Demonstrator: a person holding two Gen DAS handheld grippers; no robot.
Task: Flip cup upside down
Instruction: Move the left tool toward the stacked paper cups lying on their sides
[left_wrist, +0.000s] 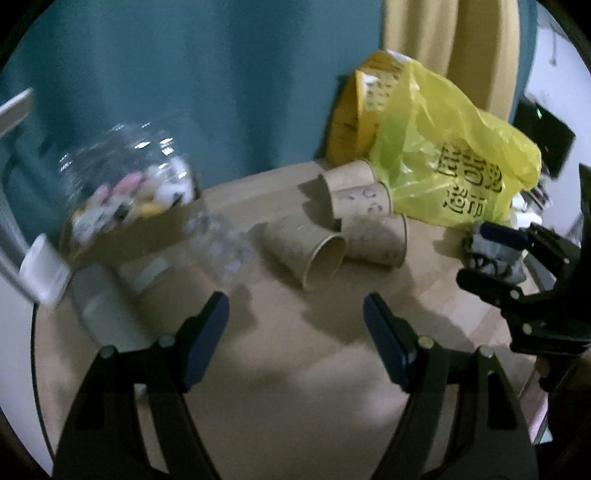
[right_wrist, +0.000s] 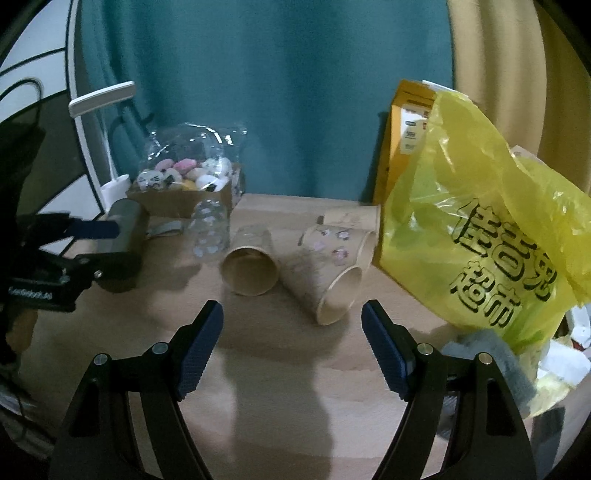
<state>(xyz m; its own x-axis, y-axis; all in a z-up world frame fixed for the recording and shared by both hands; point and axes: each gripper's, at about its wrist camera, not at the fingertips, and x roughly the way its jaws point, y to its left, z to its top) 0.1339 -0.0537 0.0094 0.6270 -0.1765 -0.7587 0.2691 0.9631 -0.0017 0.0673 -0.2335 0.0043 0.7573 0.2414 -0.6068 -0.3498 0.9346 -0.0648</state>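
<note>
Several brown paper cups lie on their sides in a cluster on the wooden table. In the left wrist view the nearest cup (left_wrist: 308, 254) points its mouth toward me, with others (left_wrist: 376, 240) (left_wrist: 360, 199) behind it. In the right wrist view one cup (right_wrist: 251, 269) shows its open mouth and a printed cup (right_wrist: 327, 277) lies beside it. A clear plastic cup (right_wrist: 208, 230) lies to their left. My left gripper (left_wrist: 295, 339) is open and empty, short of the cups. My right gripper (right_wrist: 291, 343) is open and empty, short of the cups.
A yellow plastic bag (right_wrist: 480, 240) and a yellow box (right_wrist: 406, 147) stand at the right. A cardboard box of small plush toys (right_wrist: 184, 184) under clear wrap sits at the back left. A grey cloth (right_wrist: 484, 354) lies near right. A teal curtain hangs behind.
</note>
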